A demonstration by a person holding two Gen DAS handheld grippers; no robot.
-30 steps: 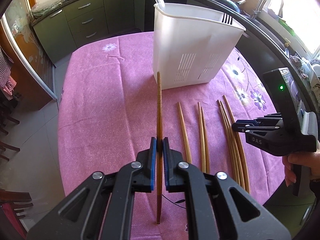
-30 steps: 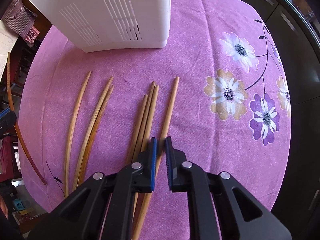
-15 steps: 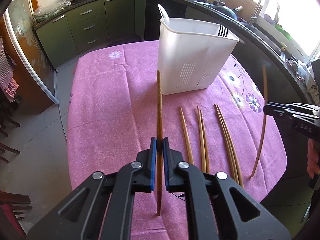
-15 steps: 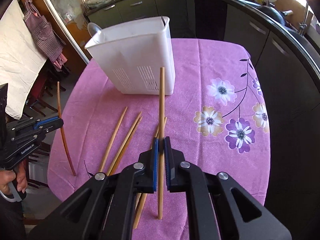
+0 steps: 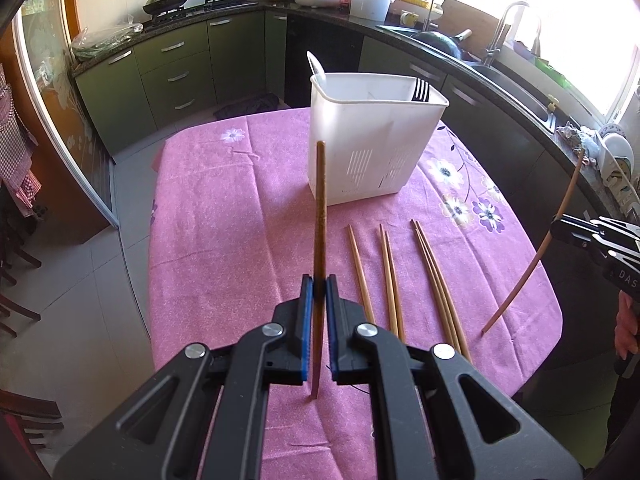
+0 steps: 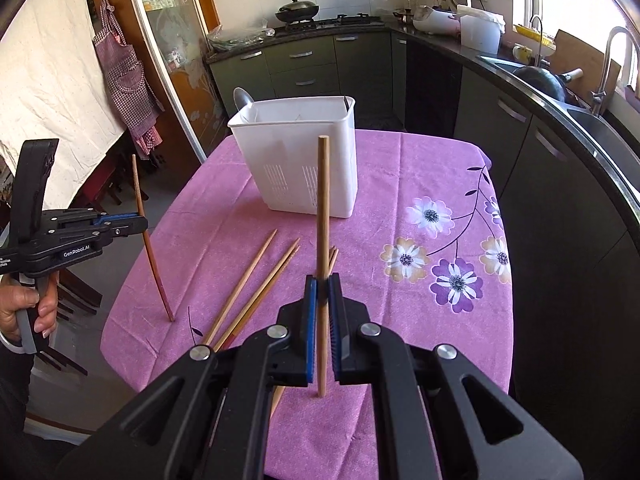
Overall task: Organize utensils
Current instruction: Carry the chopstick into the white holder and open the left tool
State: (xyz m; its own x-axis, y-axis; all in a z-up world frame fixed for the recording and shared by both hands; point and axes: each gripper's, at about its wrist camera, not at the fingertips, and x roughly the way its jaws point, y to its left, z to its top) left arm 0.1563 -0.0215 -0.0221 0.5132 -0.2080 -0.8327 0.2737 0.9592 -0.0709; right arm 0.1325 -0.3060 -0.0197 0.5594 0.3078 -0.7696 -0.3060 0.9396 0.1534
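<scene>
We hold one chopstick upright in each claw — the left claw [image 5: 316, 280] clamps a dark stick [image 5: 320, 216], the right claw [image 6: 322, 280] a paler stick [image 6: 322, 208]. The bin [image 5: 372, 152] holds a spoon [image 5: 316, 68] and fork [image 5: 420, 90]; neither stick is in yet, and six chopsticks [image 5: 400, 276] lie on the tabletop [image 5: 224, 216] — we judge it early.
</scene>
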